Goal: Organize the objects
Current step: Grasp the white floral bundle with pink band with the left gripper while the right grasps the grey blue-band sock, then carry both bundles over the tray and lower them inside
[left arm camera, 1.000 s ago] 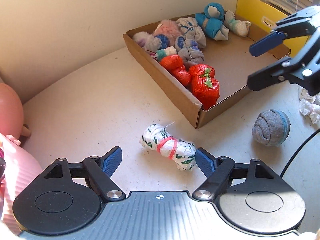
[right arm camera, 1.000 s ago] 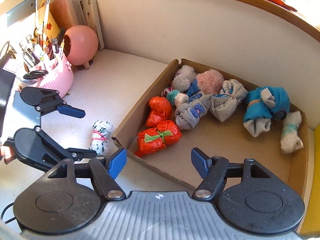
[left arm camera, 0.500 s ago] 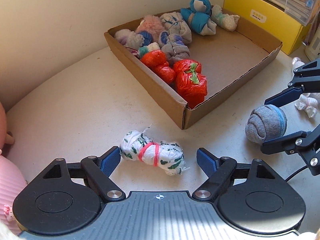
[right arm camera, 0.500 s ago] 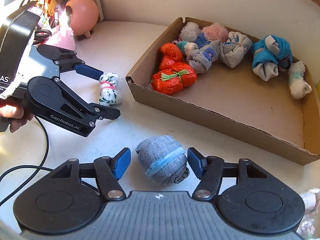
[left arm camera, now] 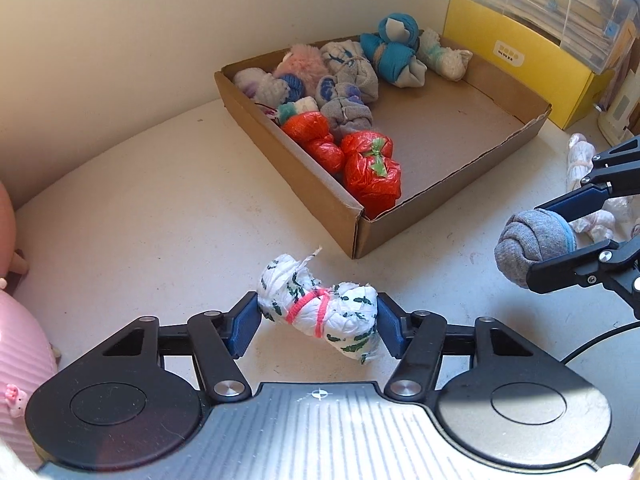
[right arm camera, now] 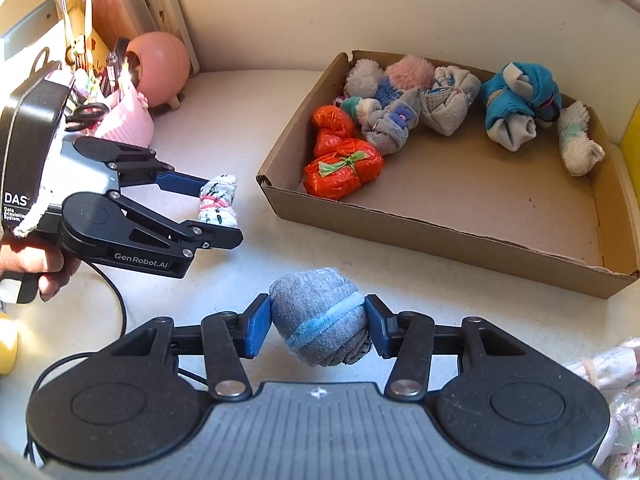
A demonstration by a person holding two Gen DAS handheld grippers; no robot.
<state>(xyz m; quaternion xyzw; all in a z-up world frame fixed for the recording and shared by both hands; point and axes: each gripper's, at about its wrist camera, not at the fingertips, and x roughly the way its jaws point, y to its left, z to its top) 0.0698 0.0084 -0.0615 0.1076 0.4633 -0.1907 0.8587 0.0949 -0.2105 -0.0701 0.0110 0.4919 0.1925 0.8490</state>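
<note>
My left gripper [left arm camera: 318, 322] is shut on a white bundle with green marks and a pink band [left arm camera: 320, 310], low over the table; the bundle also shows in the right wrist view [right arm camera: 218, 204]. My right gripper [right arm camera: 318, 326] is shut on a grey rolled sock with a blue band [right arm camera: 320, 316], seen at the right of the left wrist view [left arm camera: 532, 246]. A shallow cardboard box [left arm camera: 320, 196] holds several tied bundles, among them red ones [left arm camera: 372, 172] and a teal one [left arm camera: 394, 54]; its right half is bare [right arm camera: 500, 196].
A pink pen holder [right arm camera: 124, 120] and a pink round object [right arm camera: 158, 68] stand at the table's left. A yellow box [left arm camera: 520, 68] stands behind the cardboard box. Pale bundles [left arm camera: 580, 160] lie on the table at the right. A black cable [right arm camera: 116, 300] runs across the table.
Both grippers have closed: the left onto the white bundle, the right onto the grey sock. Each came in closer to its object.
</note>
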